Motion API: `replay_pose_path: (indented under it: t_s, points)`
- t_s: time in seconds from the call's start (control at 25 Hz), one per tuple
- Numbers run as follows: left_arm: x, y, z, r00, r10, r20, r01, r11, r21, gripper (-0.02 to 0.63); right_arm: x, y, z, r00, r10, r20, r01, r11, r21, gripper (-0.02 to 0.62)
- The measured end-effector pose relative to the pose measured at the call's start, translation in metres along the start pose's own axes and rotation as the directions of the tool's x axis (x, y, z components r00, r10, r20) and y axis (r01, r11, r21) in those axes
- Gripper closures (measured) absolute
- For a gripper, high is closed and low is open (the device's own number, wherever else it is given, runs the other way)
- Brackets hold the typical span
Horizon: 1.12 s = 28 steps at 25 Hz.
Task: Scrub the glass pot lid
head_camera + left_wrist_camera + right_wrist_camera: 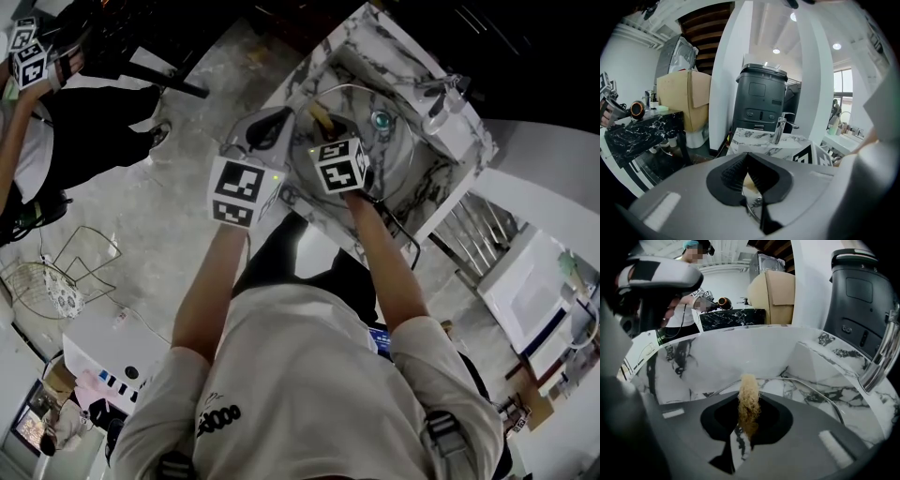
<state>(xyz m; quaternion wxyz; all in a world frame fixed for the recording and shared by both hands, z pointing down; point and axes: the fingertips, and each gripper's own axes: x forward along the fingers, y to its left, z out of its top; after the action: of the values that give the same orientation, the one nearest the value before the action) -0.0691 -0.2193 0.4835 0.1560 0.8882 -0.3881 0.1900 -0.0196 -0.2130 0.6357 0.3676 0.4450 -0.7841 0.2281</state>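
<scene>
The glass pot lid (398, 155) lies tilted in the marble sink (448, 183), its metal rim (808, 386) curving past my right jaws. My left gripper (289, 124) is shut on the lid's near edge. In the left gripper view a thin strip of rim (754, 205) shows between the nearly closed jaws of that gripper (746, 163). My right gripper (324, 131) is shut on a tan fibrous scrubber (749, 397). The scrubber (321, 116) sticks up from the right gripper (749, 416) over the lid's near part.
A chrome faucet (881, 357) stands at the sink's far side. Another person (37, 141) with a marker-cube gripper (28, 61) stands at the left. A wire basket (61, 272) lies on the floor. A black appliance (759, 101) and a cardboard box (684, 98) stand behind the sink.
</scene>
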Motion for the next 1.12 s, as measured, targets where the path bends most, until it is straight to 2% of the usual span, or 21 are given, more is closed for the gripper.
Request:
replay_pose_path:
  t_s: [0.12, 0.28, 0.56, 0.88, 1.12]
  points:
    - [0.001, -0.003, 0.001, 1.000, -0.009, 0.000, 0.009, 1.000, 0.000, 0.595, -0.001, 0.007, -0.003, 1.000, 0.026, -0.017, -0.026, 1.000, -0.010, 0.549]
    - [0.002, -0.006, 0.004, 1.000, -0.023, 0.005, 0.023, 1.000, 0.006, 0.595, -0.004, 0.023, -0.007, 0.992, 0.117, -0.038, -0.118, 0.993, -0.023, 0.546]
    - [0.003, -0.011, 0.006, 0.999, -0.036, 0.007, 0.035, 0.999, 0.006, 0.595, -0.018, 0.052, -0.023, 0.957, 0.274, -0.097, -0.280, 0.958, -0.061, 0.546]
    - [0.003, -0.014, 0.007, 0.999, -0.047, 0.004, 0.047, 0.999, 0.006, 0.597, -0.031, 0.069, -0.049, 0.879, 0.432, -0.202, -0.445, 0.895, -0.020, 0.545]
    - [0.007, -0.018, 0.008, 0.998, -0.062, 0.002, 0.062, 0.998, 0.013, 0.595, -0.043, 0.077, -0.063, 0.800, 0.534, -0.274, -0.547, 0.836, 0.031, 0.546]
